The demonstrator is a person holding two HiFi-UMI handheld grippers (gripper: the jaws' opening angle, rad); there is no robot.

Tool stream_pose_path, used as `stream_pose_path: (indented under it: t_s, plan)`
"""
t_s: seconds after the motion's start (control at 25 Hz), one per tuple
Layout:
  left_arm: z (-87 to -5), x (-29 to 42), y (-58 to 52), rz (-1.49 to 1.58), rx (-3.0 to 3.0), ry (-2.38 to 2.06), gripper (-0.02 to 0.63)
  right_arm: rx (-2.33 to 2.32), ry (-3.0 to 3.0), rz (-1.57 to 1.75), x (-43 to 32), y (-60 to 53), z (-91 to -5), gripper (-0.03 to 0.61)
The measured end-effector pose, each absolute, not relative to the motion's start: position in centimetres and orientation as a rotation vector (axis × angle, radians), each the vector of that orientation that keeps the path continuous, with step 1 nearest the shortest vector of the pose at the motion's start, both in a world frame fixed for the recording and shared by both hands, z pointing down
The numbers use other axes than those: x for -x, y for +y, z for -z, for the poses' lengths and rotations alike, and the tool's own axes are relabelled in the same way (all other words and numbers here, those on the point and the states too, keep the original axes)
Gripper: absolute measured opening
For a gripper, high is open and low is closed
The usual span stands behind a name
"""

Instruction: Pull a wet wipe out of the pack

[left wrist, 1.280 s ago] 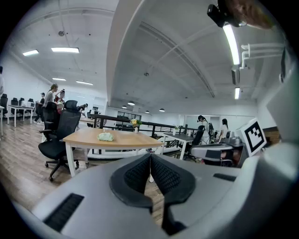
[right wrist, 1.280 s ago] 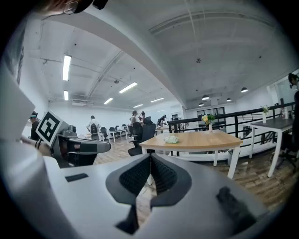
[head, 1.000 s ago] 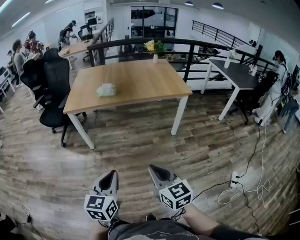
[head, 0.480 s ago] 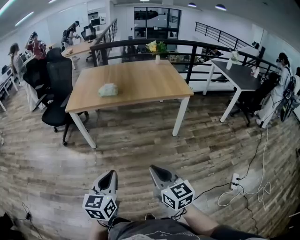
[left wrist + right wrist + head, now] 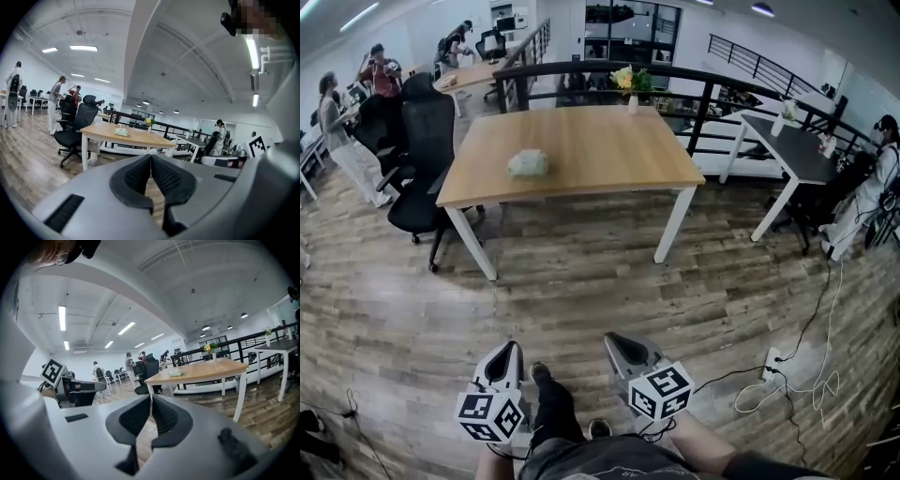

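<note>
Head view shows a leg (image 5: 551, 405) newly stepping forward between left gripper (image 5: 507, 351) and right gripper (image 5: 617, 341), jaws pressed together, empty, bringing the wipe pack (image 5: 528, 163) on the table (image 5: 614, 150) at twelve o'clock nearer, still unreached

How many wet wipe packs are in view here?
1: the pack lies on the wooden table, toward its left side in the head view. The far desks are too small to rule out others.
</note>
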State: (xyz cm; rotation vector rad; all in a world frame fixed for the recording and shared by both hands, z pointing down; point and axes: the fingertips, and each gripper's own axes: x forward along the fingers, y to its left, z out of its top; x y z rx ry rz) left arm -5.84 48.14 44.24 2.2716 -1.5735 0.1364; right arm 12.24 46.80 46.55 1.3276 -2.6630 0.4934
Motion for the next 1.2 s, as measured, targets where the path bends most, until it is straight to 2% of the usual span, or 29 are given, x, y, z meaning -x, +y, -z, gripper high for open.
stream_pose_path:
  t_s: [0.6,1.2]
  plan:
    - [-46.2,10.3,34.1,-0.118,-2.296,-1.476,0.015,-1.378,-2.562,-0.528,-8.1,33.8,-49.3,0.028]
    - [-45.1,14.2,20.1,-0.124,-2.379,-1.334,0.015,-1.467,-2.480,-0.504,-3.2,21.0,-46.9,0.028]
